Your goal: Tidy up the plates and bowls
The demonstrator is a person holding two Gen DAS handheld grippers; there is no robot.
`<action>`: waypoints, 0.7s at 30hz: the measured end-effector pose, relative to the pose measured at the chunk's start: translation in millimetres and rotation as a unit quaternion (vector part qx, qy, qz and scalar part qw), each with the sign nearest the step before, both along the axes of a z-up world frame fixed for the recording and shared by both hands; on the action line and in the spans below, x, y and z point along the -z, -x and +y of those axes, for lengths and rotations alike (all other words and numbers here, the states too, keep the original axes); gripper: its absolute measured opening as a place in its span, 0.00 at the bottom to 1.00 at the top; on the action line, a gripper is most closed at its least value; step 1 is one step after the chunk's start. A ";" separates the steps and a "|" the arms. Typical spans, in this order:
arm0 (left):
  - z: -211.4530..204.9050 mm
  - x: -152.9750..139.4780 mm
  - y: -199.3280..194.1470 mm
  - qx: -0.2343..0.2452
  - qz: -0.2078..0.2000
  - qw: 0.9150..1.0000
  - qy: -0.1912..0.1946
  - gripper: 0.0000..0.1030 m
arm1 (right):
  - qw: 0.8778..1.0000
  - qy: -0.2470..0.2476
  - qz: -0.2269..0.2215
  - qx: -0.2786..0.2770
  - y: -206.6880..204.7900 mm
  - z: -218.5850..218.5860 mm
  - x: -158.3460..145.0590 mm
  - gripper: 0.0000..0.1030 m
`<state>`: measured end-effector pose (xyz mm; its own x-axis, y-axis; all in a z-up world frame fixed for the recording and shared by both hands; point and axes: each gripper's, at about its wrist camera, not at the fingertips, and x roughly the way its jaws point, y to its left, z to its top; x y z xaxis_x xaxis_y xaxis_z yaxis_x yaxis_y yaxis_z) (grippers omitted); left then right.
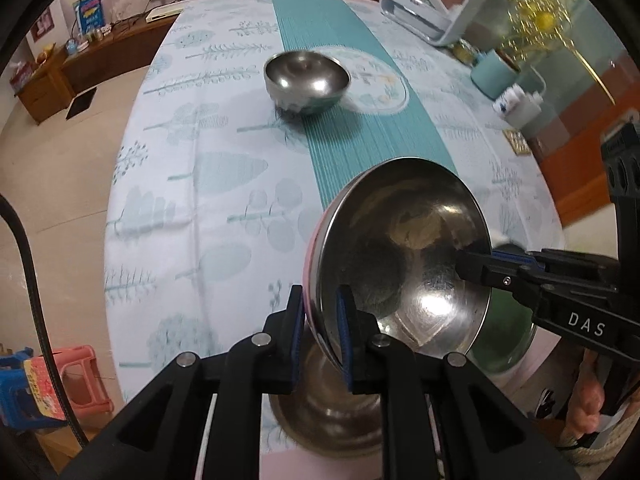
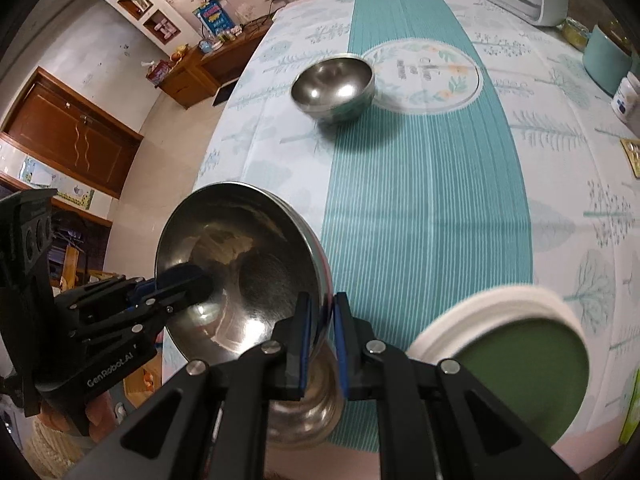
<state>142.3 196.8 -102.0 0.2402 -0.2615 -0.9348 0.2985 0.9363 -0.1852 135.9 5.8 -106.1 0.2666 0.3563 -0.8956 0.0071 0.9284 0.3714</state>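
Observation:
A steel bowl (image 1: 404, 256) (image 2: 244, 268) with a pink outside is held tilted above the table's near edge by both grippers. My left gripper (image 1: 320, 320) is shut on its left rim; it shows in the right wrist view (image 2: 176, 284) at the bowl's left. My right gripper (image 2: 322, 320) is shut on its right rim; it shows in the left wrist view (image 1: 476, 264). Another steel bowl (image 1: 328, 408) (image 2: 304, 404) stands right under it. A third steel bowl (image 1: 306, 82) (image 2: 334, 86) stands farther back on the teal runner. A green plate (image 2: 524, 368) (image 1: 504, 340) with a white rim lies at the near right.
The table has a tree-print cloth (image 1: 192, 200) with a teal runner (image 2: 420, 184). A clear storage box (image 1: 432, 0), teal containers (image 1: 492, 72) and white bottles (image 1: 516, 104) stand along the far right. Plastic stools (image 1: 52, 384) stand on the floor at left.

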 end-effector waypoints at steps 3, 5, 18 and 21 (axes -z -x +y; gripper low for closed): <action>2.3 6.8 17.1 0.010 0.010 1.000 -0.013 0.13 | 1.000 0.004 0.014 -0.008 15.7 8.3 7.3 0.11; 4.0 12.8 26.0 0.015 0.019 1.000 -0.020 0.14 | 1.000 0.003 0.025 -0.011 25.3 12.3 13.5 0.11; 1.2 43.4 55.2 0.039 0.058 0.997 -0.041 0.17 | 0.997 0.013 0.073 -0.014 54.4 23.0 45.8 0.11; 2.5 48.1 55.1 0.038 0.064 0.996 -0.041 0.17 | 0.997 0.014 0.078 -0.014 55.7 24.2 50.7 0.11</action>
<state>87.2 199.2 -150.1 0.1002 -0.1966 -0.9753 0.3472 0.9256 -0.1509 80.2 30.0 -156.8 0.1136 0.3363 -0.9349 0.0364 0.9389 0.3422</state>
